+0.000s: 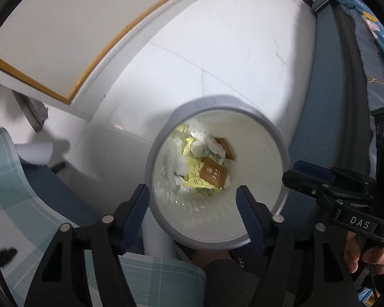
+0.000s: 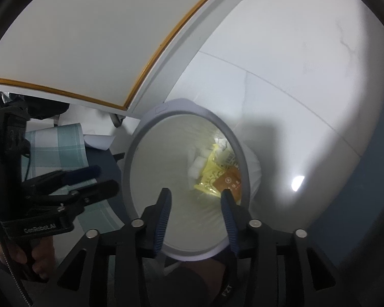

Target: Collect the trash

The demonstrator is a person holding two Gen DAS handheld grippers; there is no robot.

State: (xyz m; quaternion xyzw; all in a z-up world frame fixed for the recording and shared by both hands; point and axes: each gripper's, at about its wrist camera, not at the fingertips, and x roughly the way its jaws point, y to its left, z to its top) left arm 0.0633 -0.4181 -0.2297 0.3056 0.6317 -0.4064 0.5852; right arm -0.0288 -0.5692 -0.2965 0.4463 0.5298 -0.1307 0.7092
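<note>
I'm looking down on a white marble-look tiled floor (image 1: 217, 58), glossy and throwing a bright glare spot in the right wrist view, with a white board edged in orange trim (image 1: 51, 38) cutting across the upper left. The grey-rimmed white waste bin (image 1: 219, 101) is standing on the floor right under me, and the trash (image 1: 204, 163) is lying at its bottom: yellow wrappers, a brown packet, crumpled white tissue. My left gripper (image 1: 193, 194) is hanging over the bin's mouth with its tongs spread apart and nothing between them. My right gripper (image 2: 197, 198) is pointing into the bin too, tongs parted, empty. A teal checked cloth (image 1: 18, 179) is crowding the bin's left side, and a dark blue surface (image 1: 327, 76) is running along the right, so the open floor is lying beyond the bin's far rim. Patterned fabric (image 1: 376, 51) is showing at the far right.
</note>
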